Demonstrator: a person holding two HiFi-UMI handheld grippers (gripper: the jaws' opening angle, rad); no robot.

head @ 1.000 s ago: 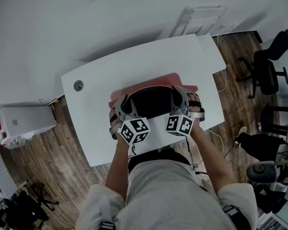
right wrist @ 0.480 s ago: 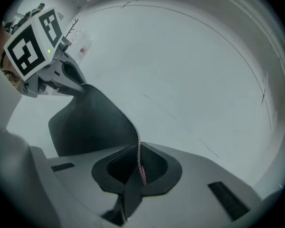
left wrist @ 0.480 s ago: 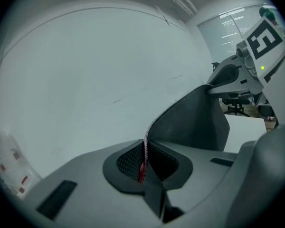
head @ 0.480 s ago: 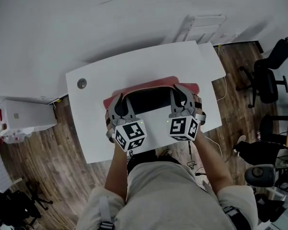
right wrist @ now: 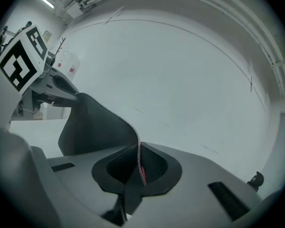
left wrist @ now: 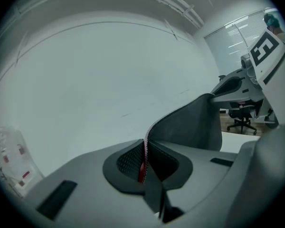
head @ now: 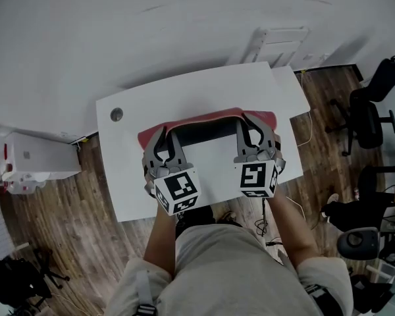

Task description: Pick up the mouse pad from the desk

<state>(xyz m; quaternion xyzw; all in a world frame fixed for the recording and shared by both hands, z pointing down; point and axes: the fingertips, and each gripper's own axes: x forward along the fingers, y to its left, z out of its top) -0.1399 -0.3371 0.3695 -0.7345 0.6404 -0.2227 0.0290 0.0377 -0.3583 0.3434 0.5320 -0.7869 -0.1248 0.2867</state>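
The mouse pad (head: pixel 207 118), red on top and black underneath, hangs off the white desk (head: pixel 135 176) between my two grippers and sags in the middle. My left gripper (head: pixel 159 143) is shut on its left edge, my right gripper (head: pixel 255 135) on its right edge. In the left gripper view the pad's stitched edge (left wrist: pixel 143 161) is pinched between the pads, and the dark sheet (left wrist: pixel 192 127) runs off to the right gripper (left wrist: pixel 261 56). In the right gripper view the pad's edge (right wrist: pixel 140 167) is clamped the same way, with the sheet (right wrist: pixel 97 122) leading to the left gripper (right wrist: pixel 21 58).
A round cable hole (head: pixel 116 114) sits at the desk's far left corner. A black office chair (head: pixel 368 97) stands on the wood floor to the right. A white box-like unit (head: pixel 26 162) stands on the floor to the left. A pale wall lies beyond the desk.
Both grippers have risen together with the mouse pad in them. The pad has come up off the desk and now shows less of its black underside.
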